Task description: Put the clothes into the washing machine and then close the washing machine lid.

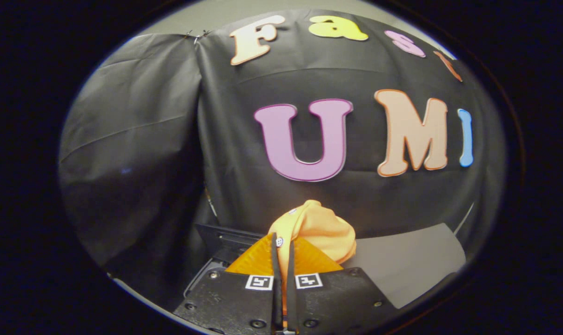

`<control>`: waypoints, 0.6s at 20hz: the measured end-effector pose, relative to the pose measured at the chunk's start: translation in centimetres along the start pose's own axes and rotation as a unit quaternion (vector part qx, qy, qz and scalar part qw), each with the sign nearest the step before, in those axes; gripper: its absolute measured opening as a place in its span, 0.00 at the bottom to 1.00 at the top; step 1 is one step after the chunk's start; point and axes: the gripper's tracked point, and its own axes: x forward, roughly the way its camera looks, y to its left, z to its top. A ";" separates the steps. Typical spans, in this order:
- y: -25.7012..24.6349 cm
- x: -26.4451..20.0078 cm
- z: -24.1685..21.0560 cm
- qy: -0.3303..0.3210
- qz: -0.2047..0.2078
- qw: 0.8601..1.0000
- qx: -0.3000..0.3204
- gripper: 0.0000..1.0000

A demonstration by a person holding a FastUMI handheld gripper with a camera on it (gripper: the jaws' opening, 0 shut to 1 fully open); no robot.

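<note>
Where the black cloth wall [170,139] of the booth hangs across the whole far side, a pale grey surface [412,265] spreads below it to the right of the fingers. To the near left, partly behind the fingers, lies a dark, flat-edged body [216,237] with a ridged rim; whether it is the washing machine or its lid cannot be told from this angle. The gripper [284,244] sits at the near middle, its two black finger blocks each bearing a small square marker and backed by orange wedge-shaped pads [253,260]. The two fingers are drawn almost together, with only a thin slit between them, and both press on an orange garment [325,230]. The cloth bunches up in a rounded lump just ahead of the fingertips and slightly to their right, lifted clear of the grey surface, and a small white button shows on it near the left fingertip.
</note>
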 end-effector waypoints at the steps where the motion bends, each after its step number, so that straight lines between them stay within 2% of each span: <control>1: 1.4 0.7 -0.4 0.005 0.014 1.000 -0.002 0.03; 6: 7.4 3.7 -3.7 0.030 0.064 0.997 0.003 0.04; 12: 11.2 6.6 -7.0 0.060 0.090 0.994 0.001 0.04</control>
